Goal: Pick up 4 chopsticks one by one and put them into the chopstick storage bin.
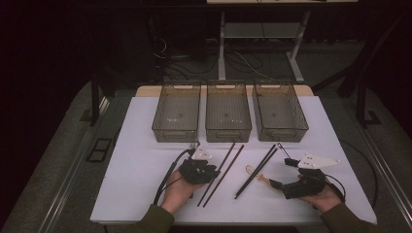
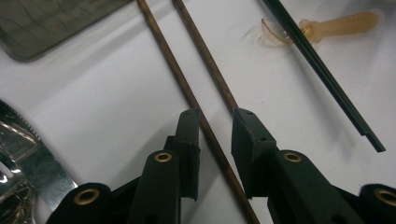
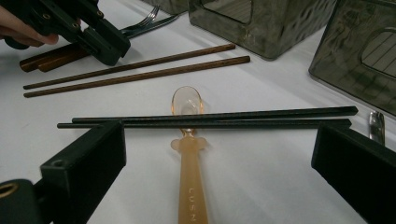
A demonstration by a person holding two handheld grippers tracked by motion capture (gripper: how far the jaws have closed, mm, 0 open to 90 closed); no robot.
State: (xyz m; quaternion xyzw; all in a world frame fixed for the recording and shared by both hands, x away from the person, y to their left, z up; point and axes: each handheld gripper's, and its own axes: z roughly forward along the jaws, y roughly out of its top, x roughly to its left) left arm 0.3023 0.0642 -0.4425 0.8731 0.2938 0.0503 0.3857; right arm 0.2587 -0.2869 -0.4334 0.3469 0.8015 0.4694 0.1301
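**Left claw straddling a brown chopstick; right claw wide over the spoon**

My left gripper (image 1: 198, 171) sits low on the white table (image 1: 145, 145), jaws parted narrowly, with one of the brown chopsticks (image 1: 222, 170) running between them. In the left gripper view that stick (image 2: 187, 88) passes up the gap toward 11 o'clock; its twin lies just outside the right-hand jaw, also toward 11. Nothing is clamped yet, as far as I can tell. The long axis lines up nearly with my jaws' reach, so I judge a squeeze here would take one stick only.

My right gripper (image 1: 291, 182) is spread wide, holding nothing. Straight ahead at 12 o'clock lies the amber spoon (image 3: 189, 158), handle toward me, bowl away. The black chopsticks (image 3: 210, 119) cross over its neck, running 9 to 3.

The left hand is the nearer to the brown pair; the right to the spoon and black pair.

The high view gives the three grey bins (image 1: 227, 111) in a row at 12 o'clock beyond the cutlery. The right gripper view adds a fork (image 3: 147, 23) behind my left gripper.
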